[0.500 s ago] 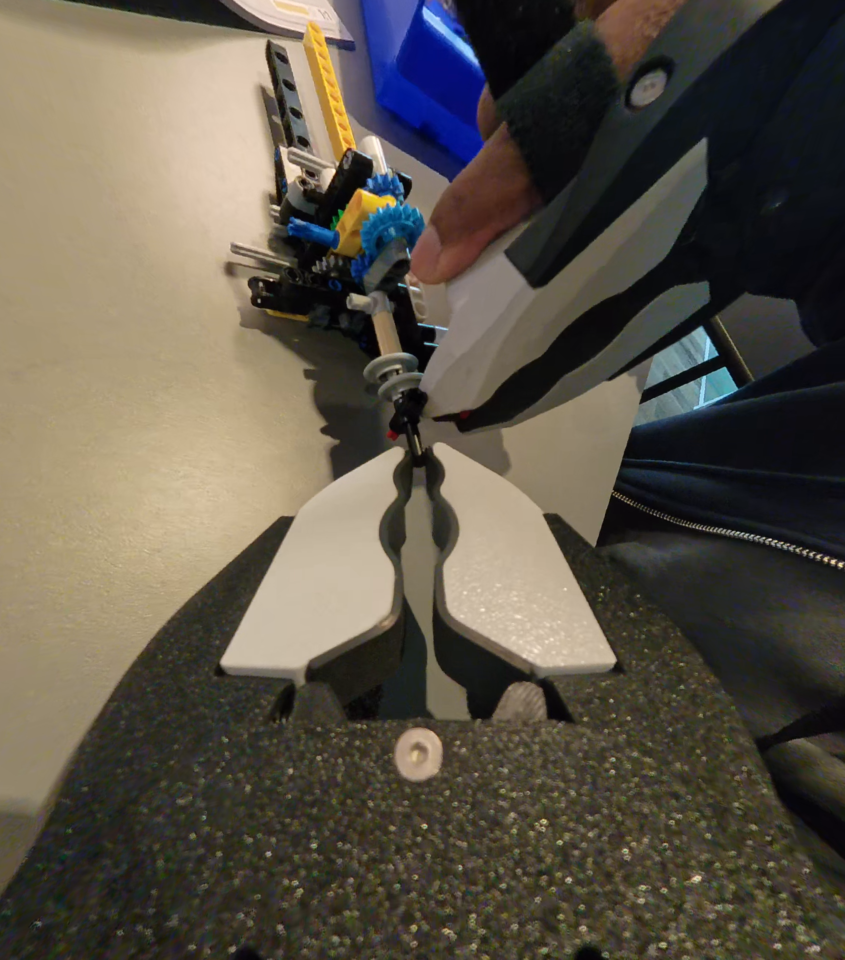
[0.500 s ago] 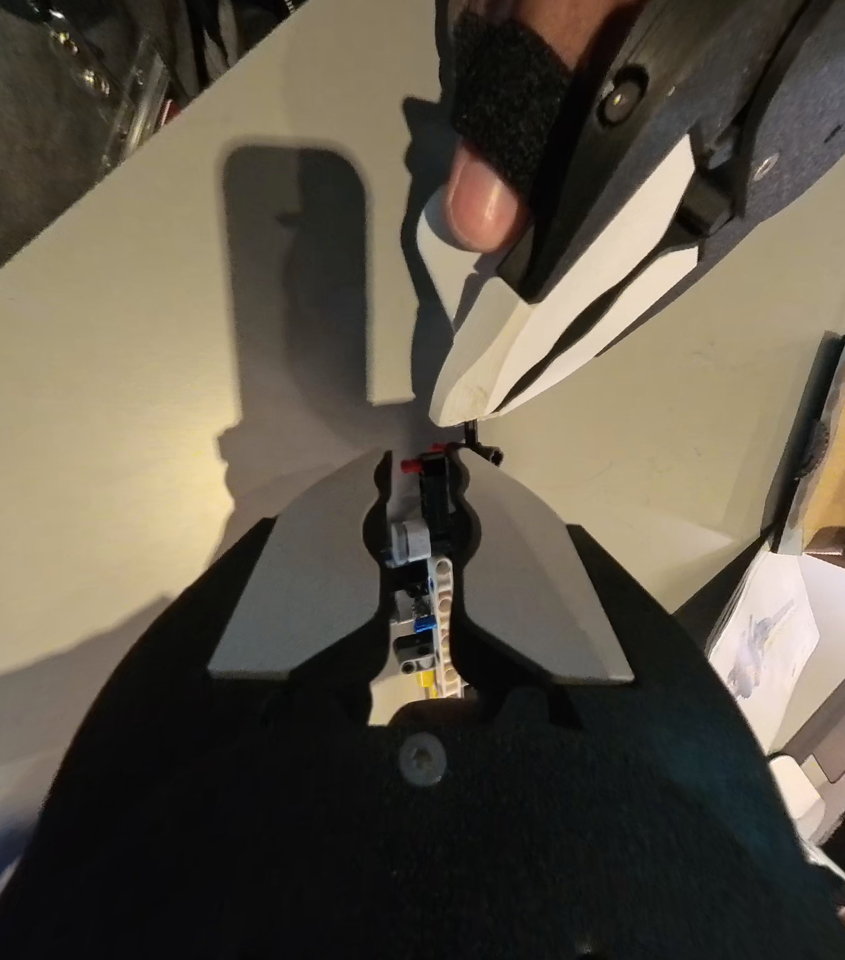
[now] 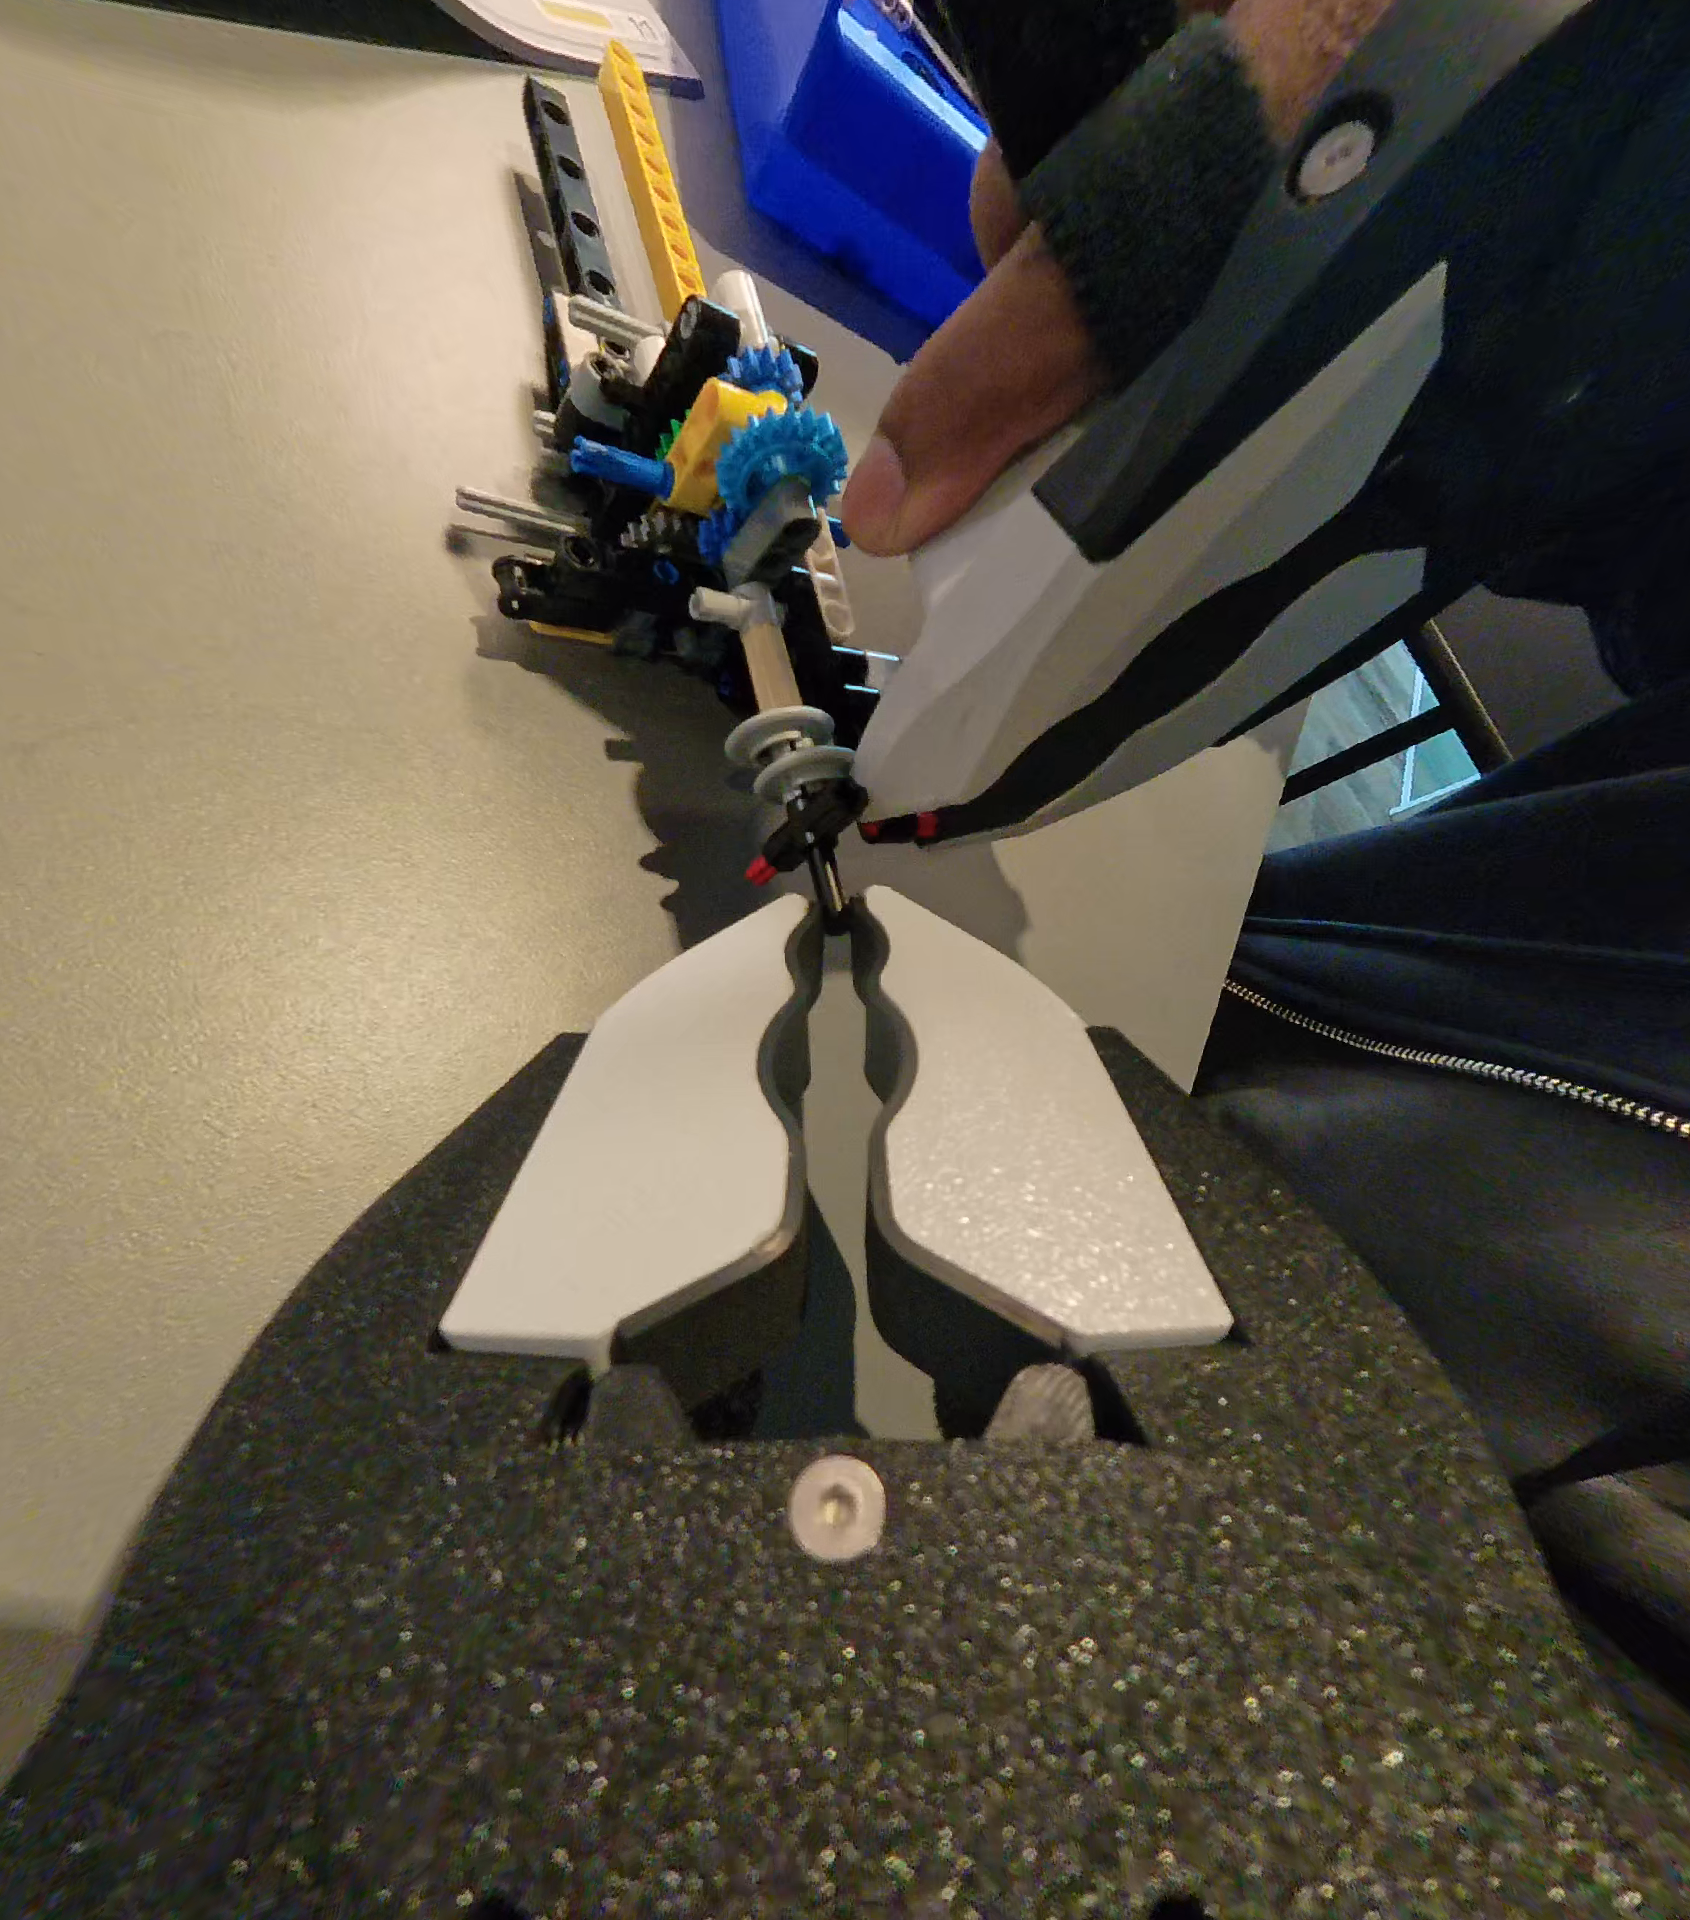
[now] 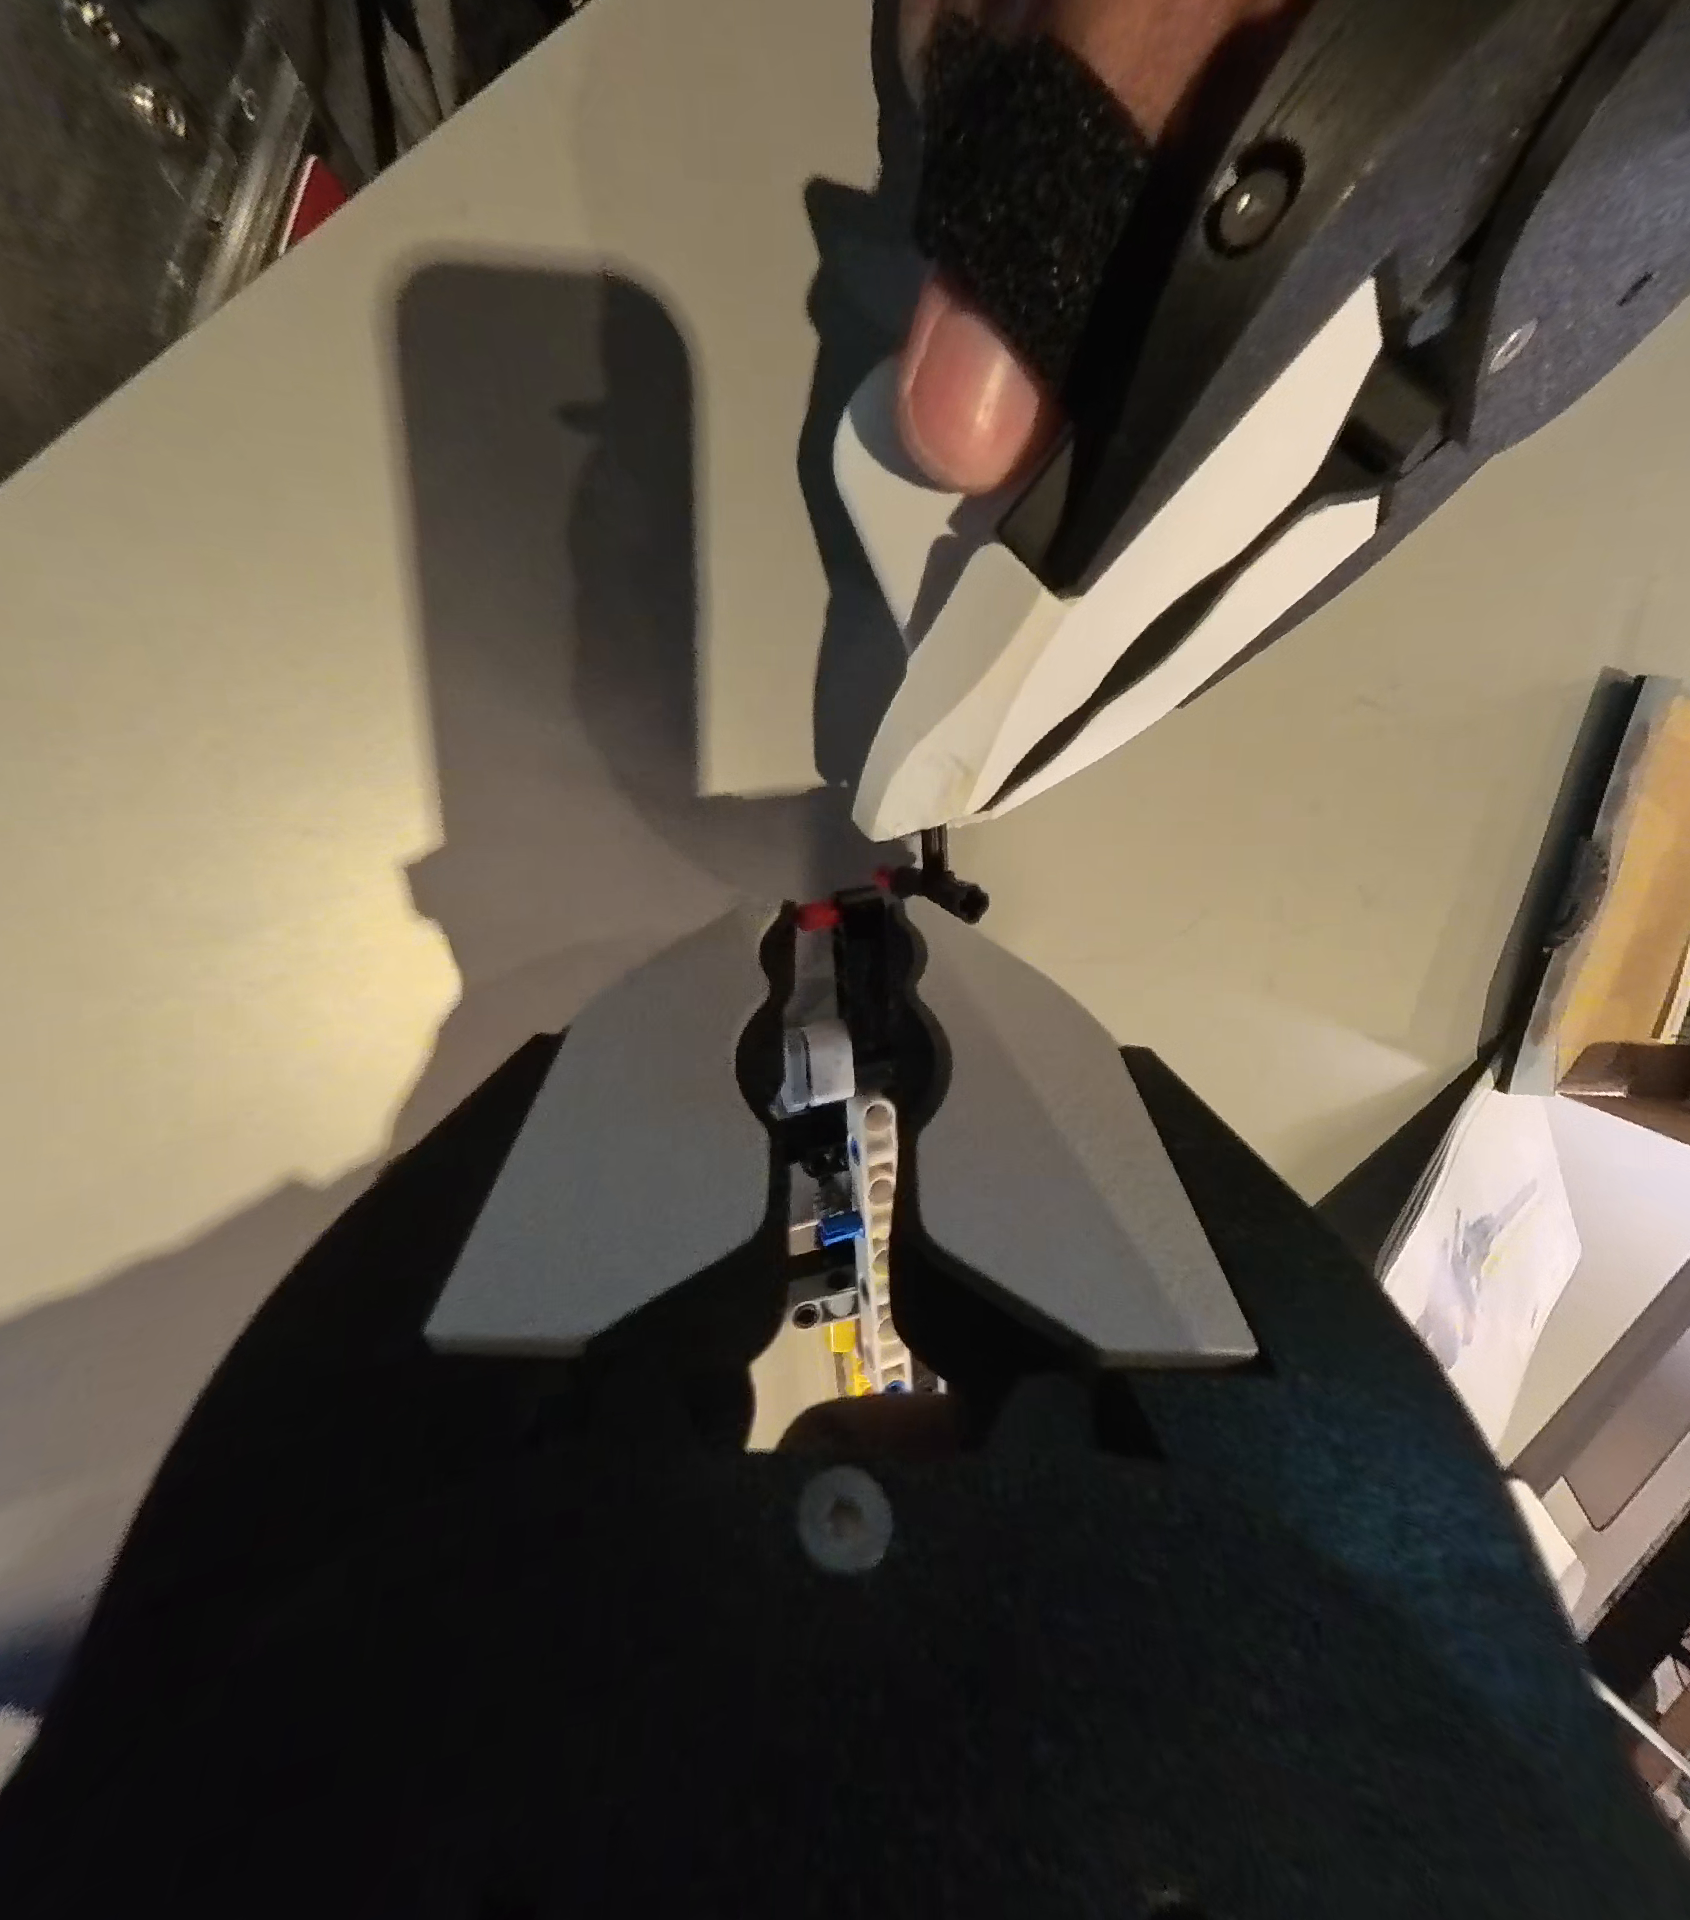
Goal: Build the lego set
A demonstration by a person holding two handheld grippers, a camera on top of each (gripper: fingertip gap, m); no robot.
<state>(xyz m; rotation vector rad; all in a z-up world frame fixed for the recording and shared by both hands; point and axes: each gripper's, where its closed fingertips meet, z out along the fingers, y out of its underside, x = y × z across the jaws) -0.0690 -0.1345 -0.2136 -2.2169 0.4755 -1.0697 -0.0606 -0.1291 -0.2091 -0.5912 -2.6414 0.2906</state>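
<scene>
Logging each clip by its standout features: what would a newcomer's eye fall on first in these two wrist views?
First, the two hand-held grippers meeting tip to tip: the left hand-held gripper pinches a thin black plastic pin at the near end of the multicoloured lego assembly, which the right hand-held gripper clamps between its fingers. Next come the bright blue plastic gears in the middle of the assembly on the pale grey table, and the blue plastic bin behind.

Two grey-fingered claws (image 3: 833,914) (image 3: 898,821), one multicoloured lego assembly (image 3: 706,488), two blue toothed gears (image 3: 779,457), two grey pulley discs (image 3: 784,748), one blue plastic bin (image 3: 862,177)
</scene>
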